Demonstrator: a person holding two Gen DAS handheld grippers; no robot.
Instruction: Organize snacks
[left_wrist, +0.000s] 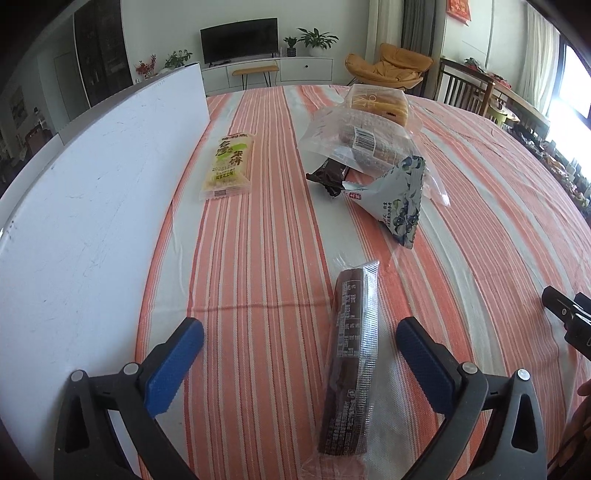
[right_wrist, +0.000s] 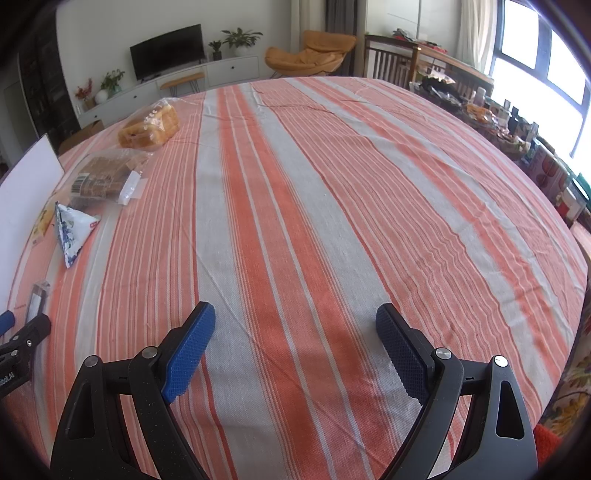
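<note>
the left wrist view looks low and forward along its fingers over the striped tablecloth (left_wrist: 280, 206), close to a long brown snack bar (left_wrist: 351, 354), facing the television (left_wrist: 239, 40). the right wrist view sits further right, facing the same way. both share the bread bag (left_wrist: 380, 105) (right_wrist: 149, 127), the triangular packet (left_wrist: 400, 199) (right_wrist: 72, 229) and the white board (left_wrist: 96, 192) (right_wrist: 27, 177).

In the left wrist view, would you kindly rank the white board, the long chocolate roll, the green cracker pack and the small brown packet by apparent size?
1. White board.
2. Chocolate roll, though it lies nearest the camera, which enlarges it.
3. Green cracker pack.
4. Brown packet, partly hidden under other bags.
</note>
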